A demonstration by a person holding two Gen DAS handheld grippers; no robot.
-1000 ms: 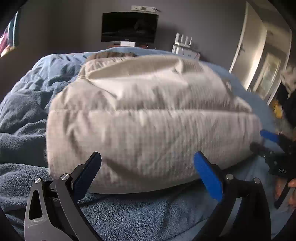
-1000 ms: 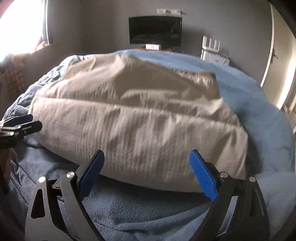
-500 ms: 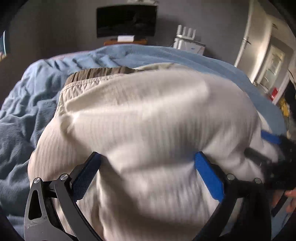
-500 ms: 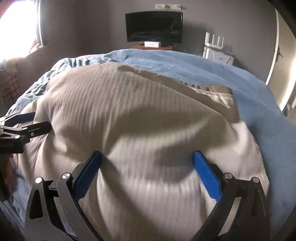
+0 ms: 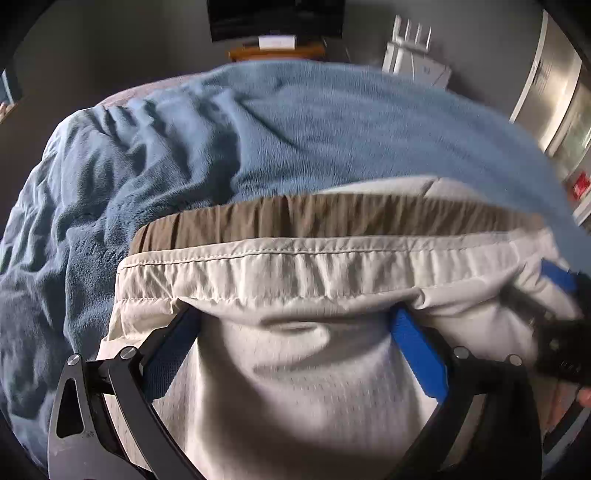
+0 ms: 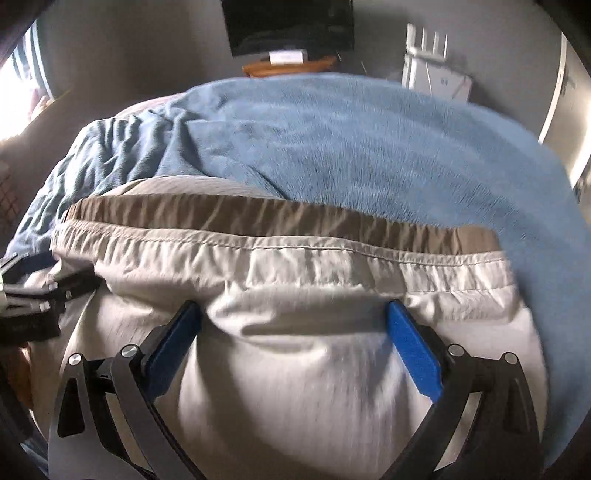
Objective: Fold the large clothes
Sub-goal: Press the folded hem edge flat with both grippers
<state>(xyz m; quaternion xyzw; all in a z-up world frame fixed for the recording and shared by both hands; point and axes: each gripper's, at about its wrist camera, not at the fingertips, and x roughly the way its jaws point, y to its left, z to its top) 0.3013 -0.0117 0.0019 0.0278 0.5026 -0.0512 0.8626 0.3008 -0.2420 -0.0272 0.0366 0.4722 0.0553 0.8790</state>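
Note:
A large beige garment (image 5: 295,369) with a gathered elastic waistband (image 5: 314,258) lies folded on a blue blanket (image 5: 295,122); it also fills the lower half of the right wrist view (image 6: 295,387). My left gripper (image 5: 295,325) is open, its blue pads spread wide over the cloth just below the waistband. My right gripper (image 6: 295,321) is open in the same way, fingertips tucked under the waistband's (image 6: 295,254) edge. Each gripper shows at the other view's side: the right one (image 5: 561,332), the left one (image 6: 33,295).
The blue blanket (image 6: 369,147) covers the bed beyond the garment. A dark TV (image 5: 275,18) on a wooden stand (image 5: 277,51), a white router (image 5: 417,55) and a door (image 5: 550,92) are at the far wall. A bright window (image 6: 14,74) is on the left.
Both grippers have moved forward over the garment, from its near edge up to the waistband. The garment now fills the lower frames and more blanket shows beyond it.

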